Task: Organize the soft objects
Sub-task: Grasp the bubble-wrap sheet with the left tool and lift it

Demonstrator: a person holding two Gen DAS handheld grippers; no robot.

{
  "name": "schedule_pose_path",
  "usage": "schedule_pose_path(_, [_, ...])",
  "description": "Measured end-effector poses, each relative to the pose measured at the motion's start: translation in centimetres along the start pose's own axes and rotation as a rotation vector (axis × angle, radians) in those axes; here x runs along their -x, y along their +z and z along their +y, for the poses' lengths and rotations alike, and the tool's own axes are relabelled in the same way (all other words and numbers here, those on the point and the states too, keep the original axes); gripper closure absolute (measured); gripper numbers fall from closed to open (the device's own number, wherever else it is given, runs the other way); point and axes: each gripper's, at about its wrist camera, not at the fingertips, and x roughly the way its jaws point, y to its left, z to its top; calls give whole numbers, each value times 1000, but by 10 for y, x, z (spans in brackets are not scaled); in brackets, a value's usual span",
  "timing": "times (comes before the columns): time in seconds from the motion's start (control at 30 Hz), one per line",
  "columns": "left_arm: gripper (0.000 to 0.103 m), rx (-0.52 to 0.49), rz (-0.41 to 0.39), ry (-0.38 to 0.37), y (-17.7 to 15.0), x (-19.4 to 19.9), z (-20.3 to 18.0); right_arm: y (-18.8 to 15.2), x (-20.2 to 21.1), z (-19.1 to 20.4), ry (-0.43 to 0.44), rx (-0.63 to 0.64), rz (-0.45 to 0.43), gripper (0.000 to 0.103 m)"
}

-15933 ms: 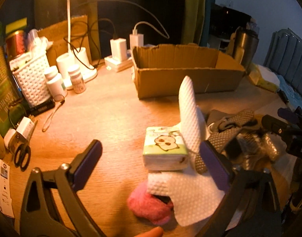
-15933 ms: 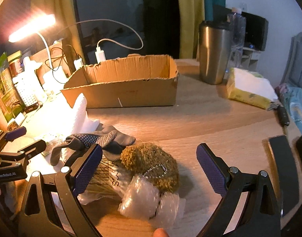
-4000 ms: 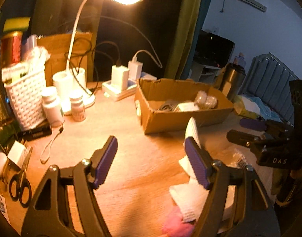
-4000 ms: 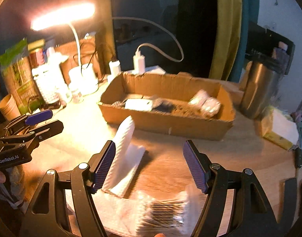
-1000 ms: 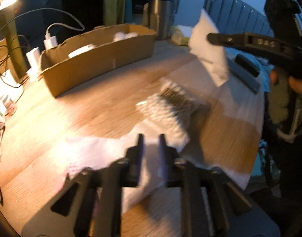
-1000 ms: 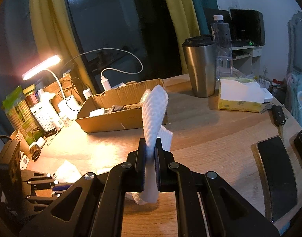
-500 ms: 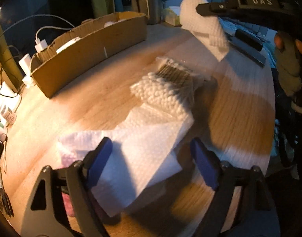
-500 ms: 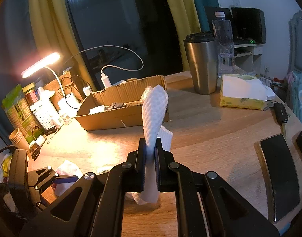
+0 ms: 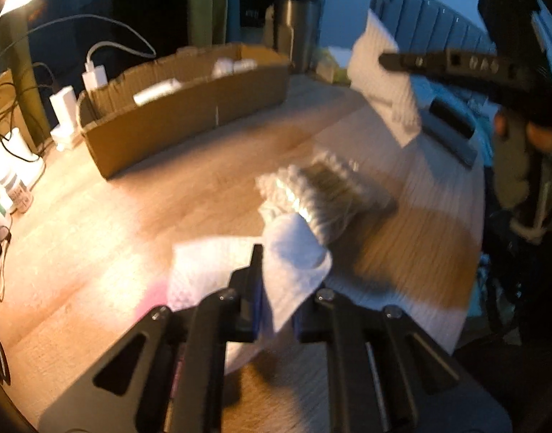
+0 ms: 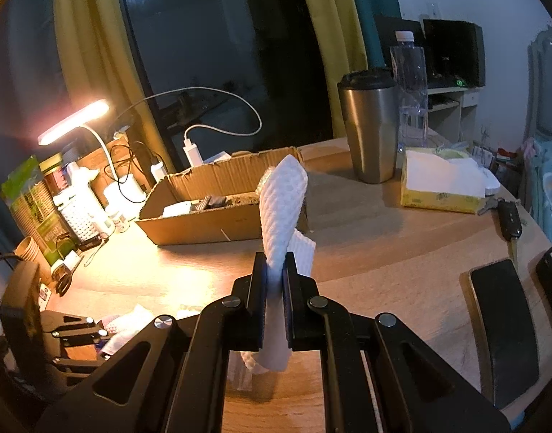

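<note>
Right wrist view: the right hand-held gripper (image 10: 274, 281) has its jaws pressed together on a white quilted paper towel (image 10: 283, 209), pinched low so the sheet stands up stiffly between the fingers — lifted clear of the tabletop (image 10: 384, 245), apparently so it can be carried over the wall of the cardboard box (image 10: 218, 223). The box lies beyond the towel, open side up, already holding a few pale and dark items; it looks like the collecting place for the soft things.

In the left wrist view, which is motion-blurred, the left hand-held gripper (image 9: 276, 288) is nearly closed on a fold of a second white paper towel (image 9: 294, 259), the rest of which trails on the tabletop nearer than the box. Just beyond that fold, between it and the box, lies a clear pack of cotton swabs (image 9: 312, 191). A pink soft thing (image 9: 153, 296) peeks from under the towel's edge — too blurred to name.

Judging by this, both towels are meant for the box.
</note>
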Motion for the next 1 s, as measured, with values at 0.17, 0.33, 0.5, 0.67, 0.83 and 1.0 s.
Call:
schedule_pose_path(0.17, [91,36,-84,-41,15,27,8,8,1,6,-6,14,-7,94])
schedule_pose_path(0.33, [91,74,-160,-63,31,49,20,16,2,13,-8,28,-15,94])
schedule_pose_path(0.5, [91,103,-210,-59,43,61,36,24,2,17,-11,46,-24,94])
schedule_pose_path(0.67, [91,113,-256,-46,58,70,48,35,-1,19,-14,58,-36,94])
schedule_pose_path(0.83, [91,136,-298,-48,75,73,57,46,-7,19,-12,68,-45,94])
schedule_pose_path(1.0, [91,159,-341,-44,93,74,66,57,-14,19,-8,80,-51,94])
